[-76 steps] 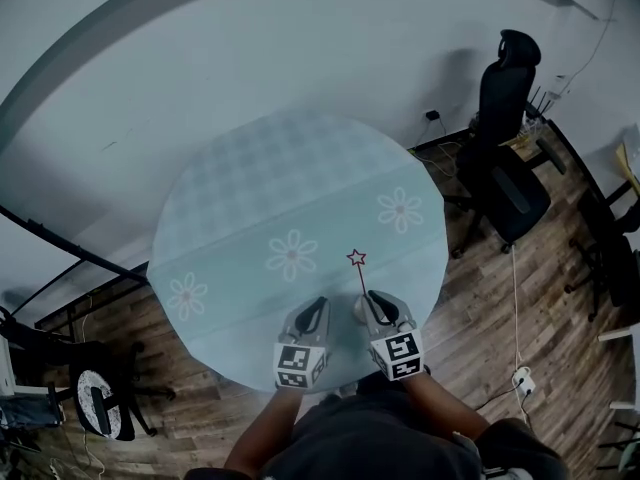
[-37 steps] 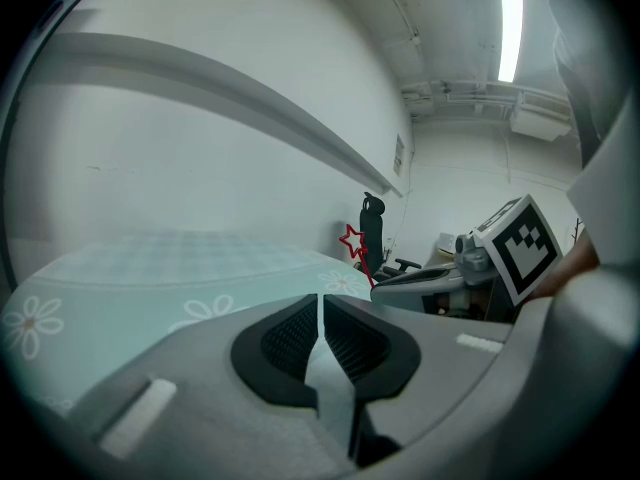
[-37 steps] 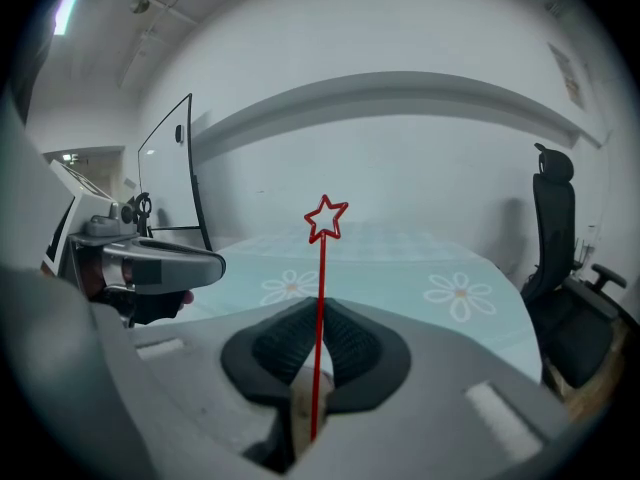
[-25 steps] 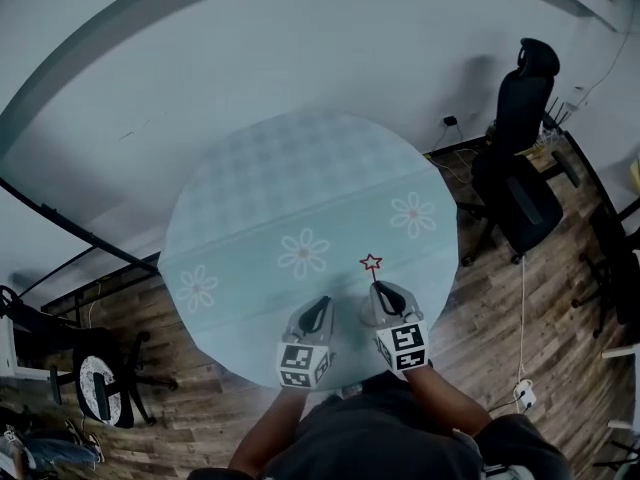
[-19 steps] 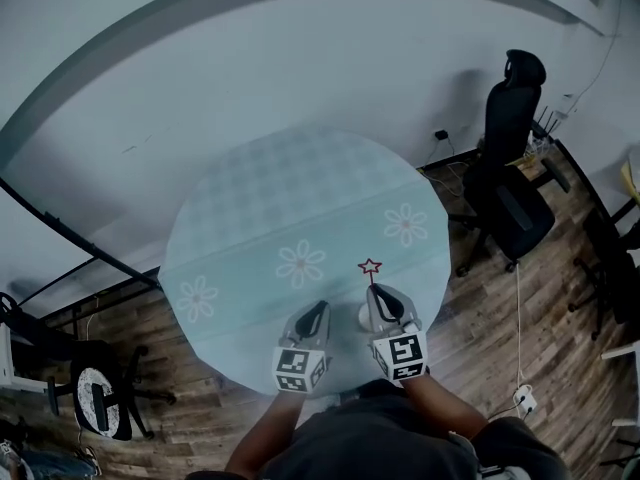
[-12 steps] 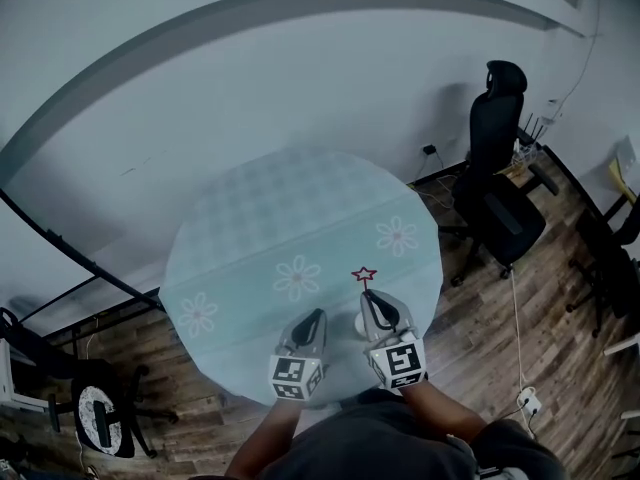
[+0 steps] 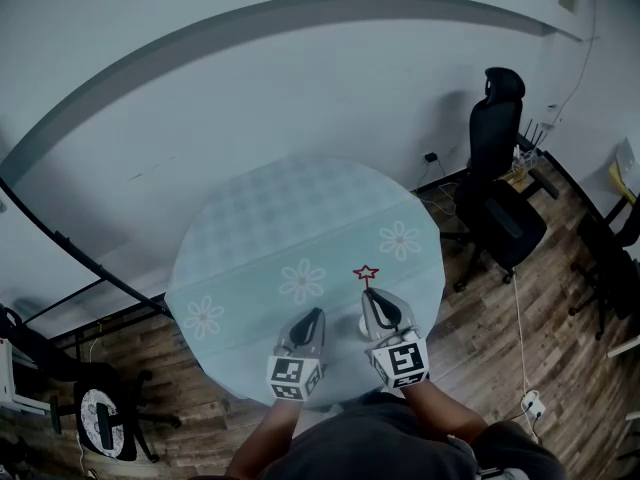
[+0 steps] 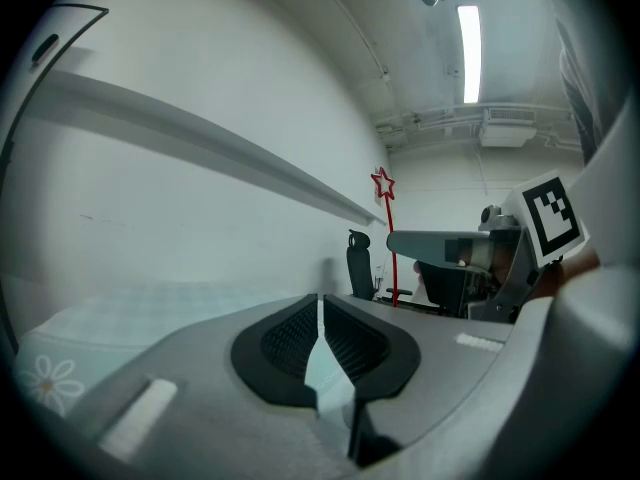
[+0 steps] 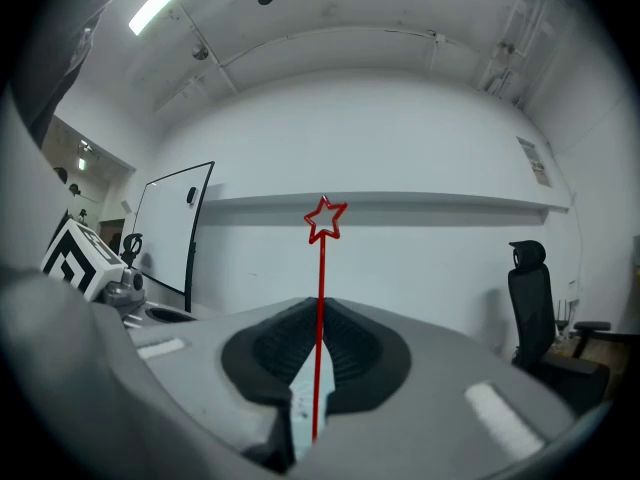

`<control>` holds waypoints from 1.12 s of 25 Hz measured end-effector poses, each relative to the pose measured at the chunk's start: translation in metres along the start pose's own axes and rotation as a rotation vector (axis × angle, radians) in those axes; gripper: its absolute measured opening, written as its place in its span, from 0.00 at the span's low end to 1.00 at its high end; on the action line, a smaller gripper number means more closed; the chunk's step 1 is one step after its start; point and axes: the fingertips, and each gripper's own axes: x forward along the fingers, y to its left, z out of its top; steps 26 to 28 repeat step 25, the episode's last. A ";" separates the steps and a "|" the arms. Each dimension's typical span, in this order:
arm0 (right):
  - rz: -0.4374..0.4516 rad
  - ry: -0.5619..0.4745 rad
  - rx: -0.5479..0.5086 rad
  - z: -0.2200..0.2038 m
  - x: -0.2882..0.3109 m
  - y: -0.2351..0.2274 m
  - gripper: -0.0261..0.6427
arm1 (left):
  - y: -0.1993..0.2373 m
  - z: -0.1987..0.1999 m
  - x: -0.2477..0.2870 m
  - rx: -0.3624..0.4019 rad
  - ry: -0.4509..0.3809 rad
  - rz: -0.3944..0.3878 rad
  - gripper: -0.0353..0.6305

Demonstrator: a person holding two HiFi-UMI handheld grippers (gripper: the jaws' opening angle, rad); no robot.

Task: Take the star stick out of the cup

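A thin red star stick (image 7: 366, 273) stands upright over the round pale-blue daisy table (image 7: 270, 218). My right gripper (image 7: 372, 296) is shut on its stem, and the star rises just beyond the fingertips. In the right gripper view the stick (image 9: 321, 298) runs straight up between the closed jaws of the right gripper (image 9: 320, 308). A small white cup (image 7: 364, 323) shows on the table beside that gripper; the stick's lower end is hidden. My left gripper (image 7: 312, 316) is shut and holds nothing. The left gripper view (image 8: 320, 303) shows the star (image 8: 383, 183) to the right.
A black office chair (image 7: 505, 183) stands right of the table on the wood floor (image 7: 480, 318). A white wall (image 7: 250, 88) runs behind the table. Dark stands and a frame (image 7: 100, 418) sit at the lower left. The table's near edge lies right under both grippers.
The head view has drifted, so table and chair sit slightly differently in frame. Both grippers stay near the front edge, the right one still holding the upright star stick.
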 end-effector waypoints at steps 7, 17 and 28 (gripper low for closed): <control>0.000 -0.006 0.002 0.004 -0.006 0.006 0.07 | -0.002 0.003 -0.007 -0.002 -0.017 0.002 0.09; 0.005 0.009 0.001 -0.006 -0.009 0.008 0.07 | -0.007 0.007 -0.010 0.003 -0.037 0.000 0.09; -0.001 0.020 -0.006 -0.012 -0.009 0.013 0.07 | -0.007 0.002 -0.017 -0.005 -0.034 0.003 0.09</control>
